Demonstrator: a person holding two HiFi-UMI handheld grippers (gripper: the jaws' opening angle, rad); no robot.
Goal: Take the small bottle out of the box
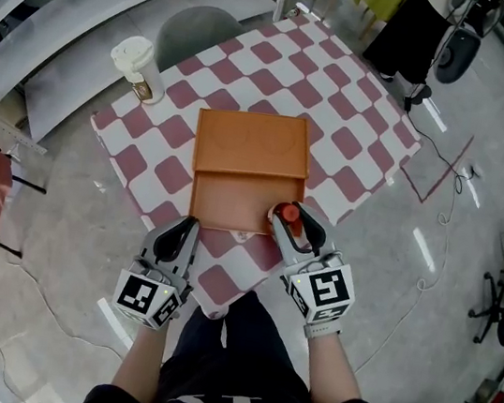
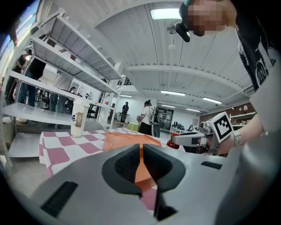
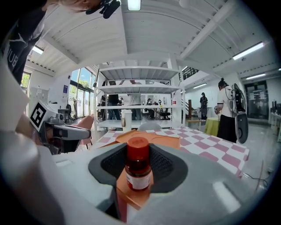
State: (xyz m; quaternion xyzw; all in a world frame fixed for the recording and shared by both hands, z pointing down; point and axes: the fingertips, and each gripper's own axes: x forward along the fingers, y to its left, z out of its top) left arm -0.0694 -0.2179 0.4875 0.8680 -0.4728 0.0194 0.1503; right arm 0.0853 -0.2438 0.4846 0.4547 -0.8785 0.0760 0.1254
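The small bottle point(image 1: 290, 215), red-capped with a white label, stands upright between the pads of my right gripper point(image 1: 292, 225). In the right gripper view the pads press on both sides of the bottle point(image 3: 138, 169). It is over the near right corner of the open orange box point(image 1: 234, 198), whose lid point(image 1: 252, 144) lies flat behind. My left gripper point(image 1: 179, 234) is by the box's near left corner, jaws together with nothing between them point(image 2: 142, 165).
A red and white checkered table point(image 1: 356, 146) carries the box. A white paper cup point(image 1: 139, 66) stands at its far left corner, with a grey chair point(image 1: 198, 31) behind. Shelving runs along the left. Cables lie on the floor at the right.
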